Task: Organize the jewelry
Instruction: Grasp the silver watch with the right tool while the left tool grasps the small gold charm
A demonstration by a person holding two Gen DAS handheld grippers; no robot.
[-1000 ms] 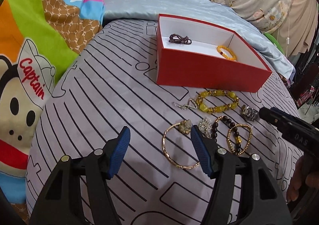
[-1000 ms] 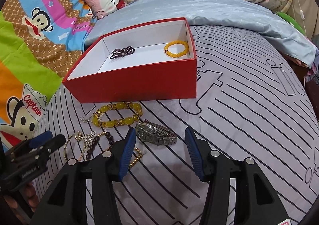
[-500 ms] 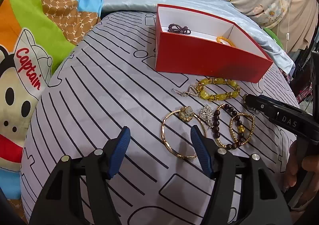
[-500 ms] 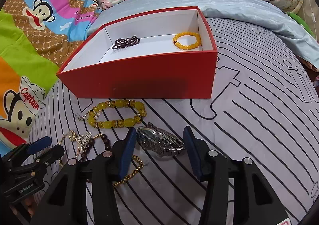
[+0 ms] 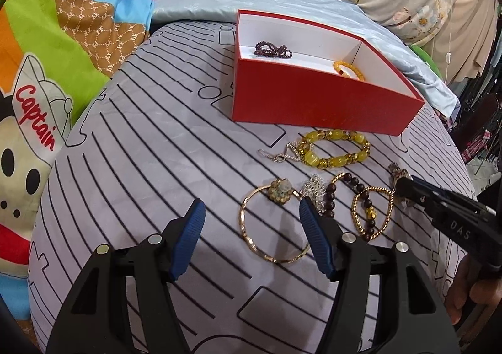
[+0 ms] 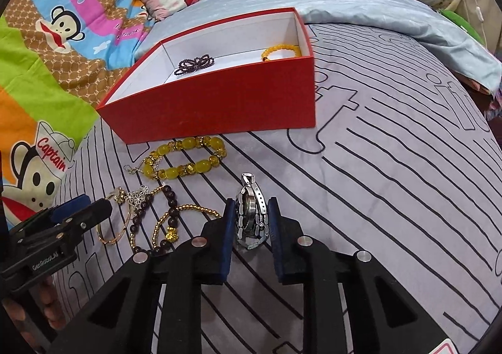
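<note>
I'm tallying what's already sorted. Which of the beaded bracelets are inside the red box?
Two: the small orange bead bracelet and the dark purple looped strand lie inside the red box. The chunky yellow bracelet and the dark brown one lie outside on the sheet.

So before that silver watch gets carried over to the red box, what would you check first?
1. Right gripper closed on the watch, jaws having just been closing: ok.
2. Grip firm enough to lift: cannot tell.
3. Red box open, free floor space: ok.
4. Left gripper open, holding nothing: ok.
5. Yellow bead bracelet lies between watch and box; carry above it: cannot tell.
</note>
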